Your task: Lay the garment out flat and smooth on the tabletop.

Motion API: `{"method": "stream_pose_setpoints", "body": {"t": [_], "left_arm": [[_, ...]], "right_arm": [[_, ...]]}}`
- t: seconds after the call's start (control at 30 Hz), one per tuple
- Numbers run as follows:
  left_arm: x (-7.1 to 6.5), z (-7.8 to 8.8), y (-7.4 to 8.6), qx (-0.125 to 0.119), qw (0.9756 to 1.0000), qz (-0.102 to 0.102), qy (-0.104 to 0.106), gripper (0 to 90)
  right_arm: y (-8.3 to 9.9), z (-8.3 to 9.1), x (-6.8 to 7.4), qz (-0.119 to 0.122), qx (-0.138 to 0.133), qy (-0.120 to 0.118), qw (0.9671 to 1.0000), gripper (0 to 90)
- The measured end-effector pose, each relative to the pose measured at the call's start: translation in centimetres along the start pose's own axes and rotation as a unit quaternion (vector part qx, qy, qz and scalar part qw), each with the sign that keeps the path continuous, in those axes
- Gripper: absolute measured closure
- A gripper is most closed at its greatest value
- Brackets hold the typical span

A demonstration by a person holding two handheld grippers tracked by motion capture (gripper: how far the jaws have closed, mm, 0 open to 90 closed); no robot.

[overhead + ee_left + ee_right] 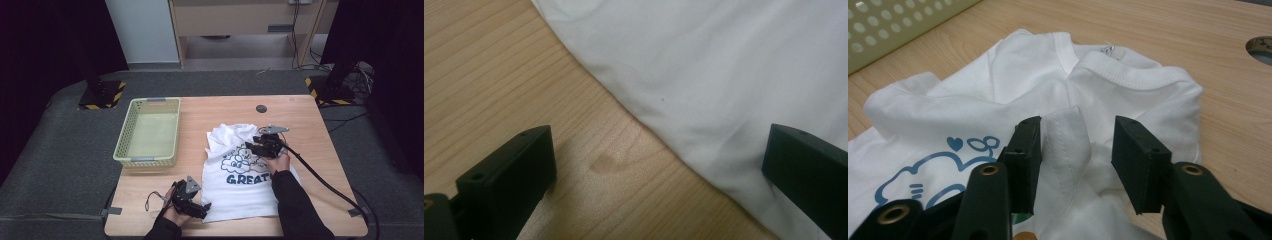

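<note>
We are folding the white T-shirt (240, 172) lying on the table (310, 130). Our right gripper (1078, 150) stands parted around a raised sleeve fold, not pinching; our left gripper (659, 165) is spread at the hem. Next, we judge, close and fold over.

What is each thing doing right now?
T-shirt: lying on the table, top part bunched.
Basket: upright, nothing inside.
Left claw: open, at the shirt's edge.
Right claw: open, a fold of shirt standing between its jaws.
Table: shirt and basket on it.
</note>
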State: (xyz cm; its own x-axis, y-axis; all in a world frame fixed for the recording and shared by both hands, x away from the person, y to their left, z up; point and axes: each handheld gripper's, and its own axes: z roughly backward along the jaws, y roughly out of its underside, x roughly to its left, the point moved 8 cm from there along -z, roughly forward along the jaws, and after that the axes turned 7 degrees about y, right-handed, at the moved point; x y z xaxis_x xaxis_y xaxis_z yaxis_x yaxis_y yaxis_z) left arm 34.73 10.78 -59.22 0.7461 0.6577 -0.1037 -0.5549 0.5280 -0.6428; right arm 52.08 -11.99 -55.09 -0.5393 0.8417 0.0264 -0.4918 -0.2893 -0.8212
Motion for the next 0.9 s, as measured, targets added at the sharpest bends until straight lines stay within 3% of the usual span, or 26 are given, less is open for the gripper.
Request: {"method": "stream_pose_setpoints", "body": {"t": [0.3, 0.53, 0.73, 0.9], "left_arm": [[0.0, 0.0, 0.0, 0.000, 1.0000, 0.000, 0.000, 0.2], [0.0, 0.0, 0.0, 0.000, 1.0000, 0.000, -0.001, 0.2], [0.0, 0.0, 0.0, 0.000, 1.0000, -0.001, -0.001, 0.2], [0.0, 0.0, 0.0, 0.000, 1.0000, -0.001, 0.000, 0.2]], "right_arm": [[0.4, -0.1, 0.3, 0.002, 0.022, 0.003, 0.9997, 81.6], [-0.3, 1.0, -0.1, 0.004, 0.017, 0.023, 0.9996, 85.6], [-2.1, 3.1, -2.1, -0.011, -0.006, 0.061, 0.9981, 85.6], [-2.5, 4.5, -5.0, -0.031, -0.008, 0.107, 0.9937, 85.5]]}}
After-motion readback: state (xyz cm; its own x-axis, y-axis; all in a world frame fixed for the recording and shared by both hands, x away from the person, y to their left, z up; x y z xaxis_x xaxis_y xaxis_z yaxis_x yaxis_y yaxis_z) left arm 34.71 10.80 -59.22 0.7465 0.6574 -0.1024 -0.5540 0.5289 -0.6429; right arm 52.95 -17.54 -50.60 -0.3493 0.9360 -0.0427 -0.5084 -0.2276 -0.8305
